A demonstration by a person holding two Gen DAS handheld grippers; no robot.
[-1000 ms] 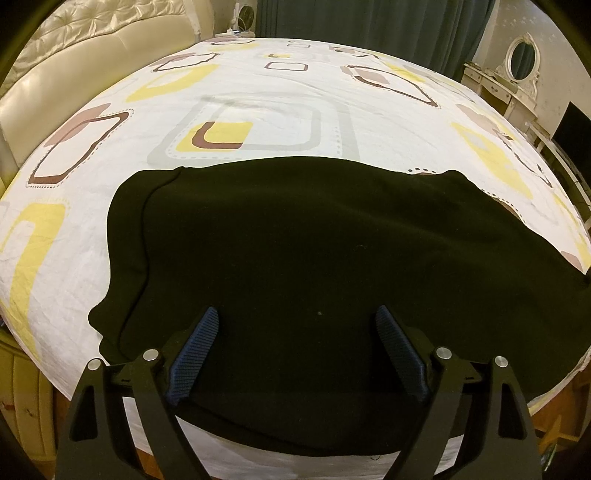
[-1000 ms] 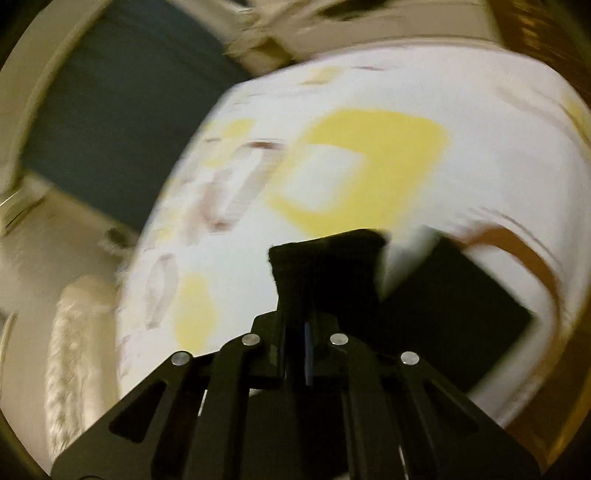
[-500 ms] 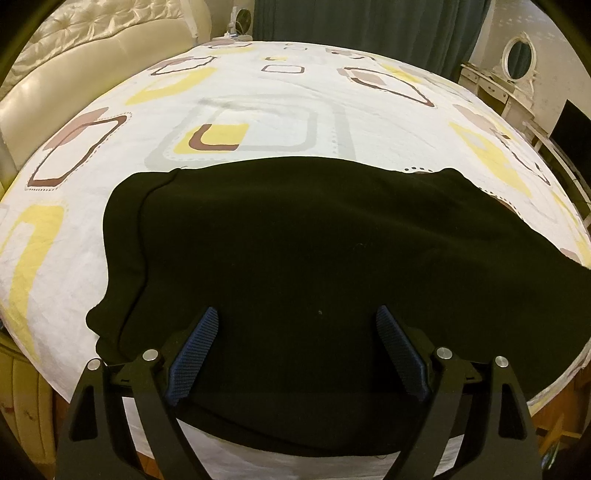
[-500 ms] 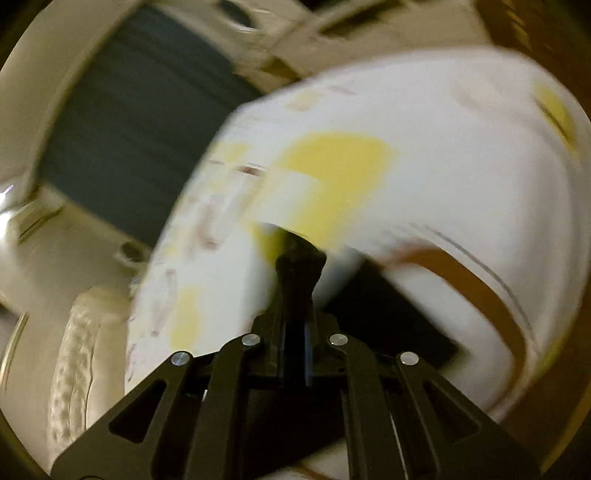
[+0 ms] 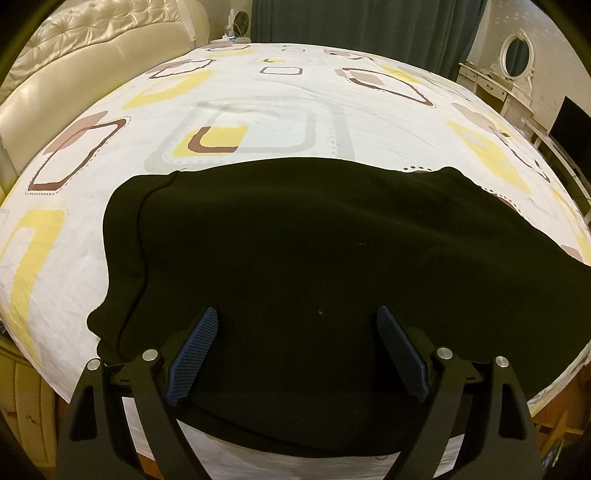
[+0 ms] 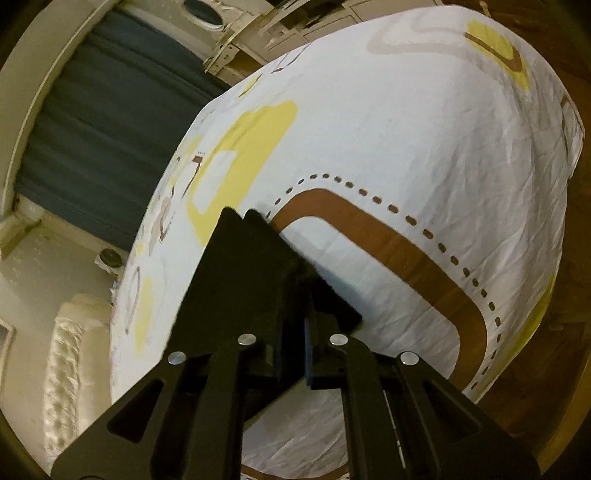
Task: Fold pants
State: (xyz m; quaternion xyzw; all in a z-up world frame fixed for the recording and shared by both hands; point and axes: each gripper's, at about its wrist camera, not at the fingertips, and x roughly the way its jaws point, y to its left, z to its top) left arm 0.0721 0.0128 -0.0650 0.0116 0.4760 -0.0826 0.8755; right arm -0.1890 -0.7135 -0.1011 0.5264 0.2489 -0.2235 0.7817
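R gripper (image 6: pixel 308 347) has swung, lifting black fabric pants (image 5: pixel 314 266) hem higher over patterned white bedsheet (image 5: pixel 280 99).
R jaws clamped on pants; L gripper (image 5: pixel 297 349) jaws wide open, hovering above pants, unmoved.

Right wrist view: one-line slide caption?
Right gripper shut on black pants, lifted above the patterned bedsheet.

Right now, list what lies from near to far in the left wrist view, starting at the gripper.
left gripper, open → black pants spread flat → patterned bedsheet → dark curtain at the far wall.
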